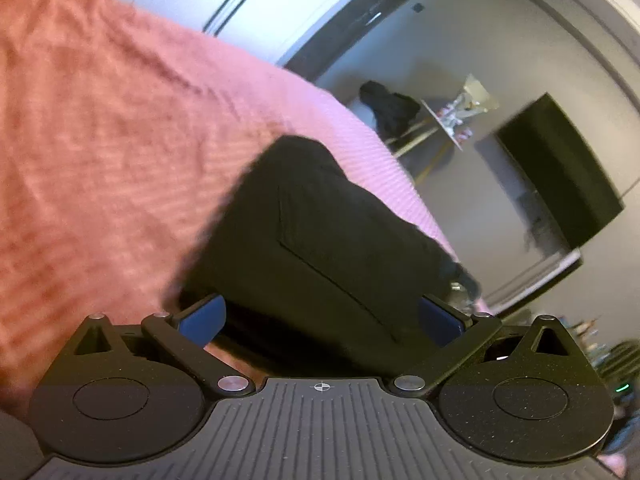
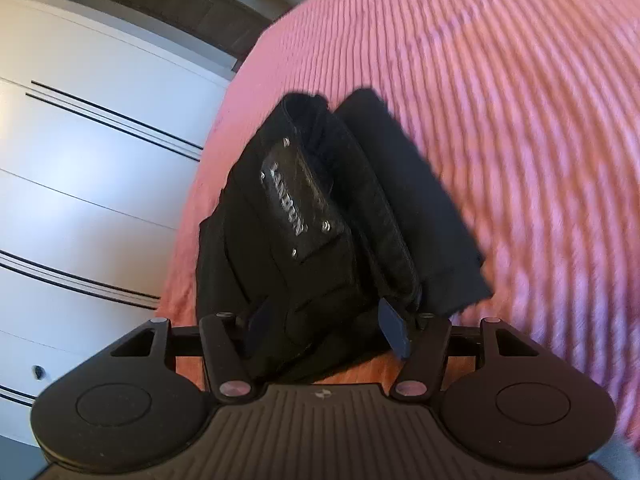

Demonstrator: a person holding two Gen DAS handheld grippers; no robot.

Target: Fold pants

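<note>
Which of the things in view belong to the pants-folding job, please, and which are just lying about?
Job:
black pants
pink bedspread beneath them
left hand-held gripper
right hand-held gripper

Lying about:
white wardrobe
small side table
dark cabinet

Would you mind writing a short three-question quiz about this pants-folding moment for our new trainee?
1. True or false: the black pants lie folded on the pink bedspread.
2. Multiple choice: the raised patch on the pants, seen from the right wrist, is A) a red flower, B) a dark label with letters and small rivets at its corners, C) a white price tag.
3. Short answer: how do the fingers of the left gripper and the right gripper stand?

Key
1. True.
2. B.
3. Both are spread apart, with the pants showing between the blue pads; whether the pads touch the cloth cannot be told.
</note>
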